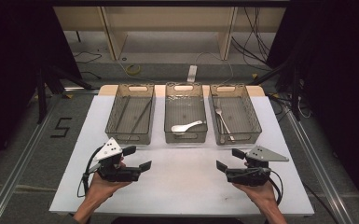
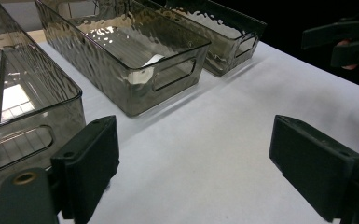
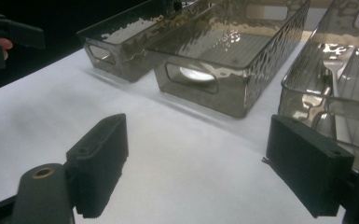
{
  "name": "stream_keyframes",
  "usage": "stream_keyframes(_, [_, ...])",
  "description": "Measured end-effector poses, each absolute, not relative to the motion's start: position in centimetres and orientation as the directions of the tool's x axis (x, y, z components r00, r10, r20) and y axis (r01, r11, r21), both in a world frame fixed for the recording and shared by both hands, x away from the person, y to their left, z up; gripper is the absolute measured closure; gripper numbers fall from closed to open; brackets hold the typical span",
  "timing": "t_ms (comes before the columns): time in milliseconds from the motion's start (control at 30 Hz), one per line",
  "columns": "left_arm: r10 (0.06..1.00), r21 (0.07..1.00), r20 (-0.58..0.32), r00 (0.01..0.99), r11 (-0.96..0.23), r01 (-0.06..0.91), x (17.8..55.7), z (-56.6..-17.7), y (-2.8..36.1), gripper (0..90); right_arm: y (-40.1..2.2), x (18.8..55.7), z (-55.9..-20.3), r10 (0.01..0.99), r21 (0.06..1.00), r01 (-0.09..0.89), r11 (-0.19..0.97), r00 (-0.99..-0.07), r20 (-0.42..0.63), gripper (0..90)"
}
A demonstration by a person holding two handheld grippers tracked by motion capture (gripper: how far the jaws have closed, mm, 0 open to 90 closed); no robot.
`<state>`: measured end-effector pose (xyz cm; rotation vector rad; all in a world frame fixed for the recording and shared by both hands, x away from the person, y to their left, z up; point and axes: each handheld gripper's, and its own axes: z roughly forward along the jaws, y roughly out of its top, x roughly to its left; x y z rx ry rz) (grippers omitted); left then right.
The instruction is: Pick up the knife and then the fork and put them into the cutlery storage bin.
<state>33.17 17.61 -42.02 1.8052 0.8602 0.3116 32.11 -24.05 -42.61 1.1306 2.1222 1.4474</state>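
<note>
Three smoky clear bins stand in a row at the back of the white table. The left bin (image 1: 129, 137) holds thin chopsticks (image 1: 142, 114), the middle bin (image 1: 185, 137) a white spoon (image 1: 186, 126), and the right bin (image 1: 237, 138) forks (image 1: 220, 114). My left gripper (image 1: 137, 157) is held low over the table in front of the left bin, jaws wide apart and empty (image 2: 196, 154). In front of the right bin, my right gripper (image 1: 229, 159) is open too, with bare table between its jaws (image 3: 198, 154). The two grippers point inward toward each other.
The white table top (image 1: 182, 182) stretches between the two hands and in front of the bins. Dark floor with metal rails flanks the table. Wooden shelving and loose cables lie beyond the far edge.
</note>
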Motion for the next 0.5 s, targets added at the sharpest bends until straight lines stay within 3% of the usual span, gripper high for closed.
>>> stream_keyframes(500, [0.671, 0.896, -0.209, 0.711, -0.159, 0.414, 33.1, -42.0, 17.8, 15.3, -24.8, 30.9, -43.7, 0.785, 0.887, 0.433, 0.158, -0.6, 0.153, 20.2])
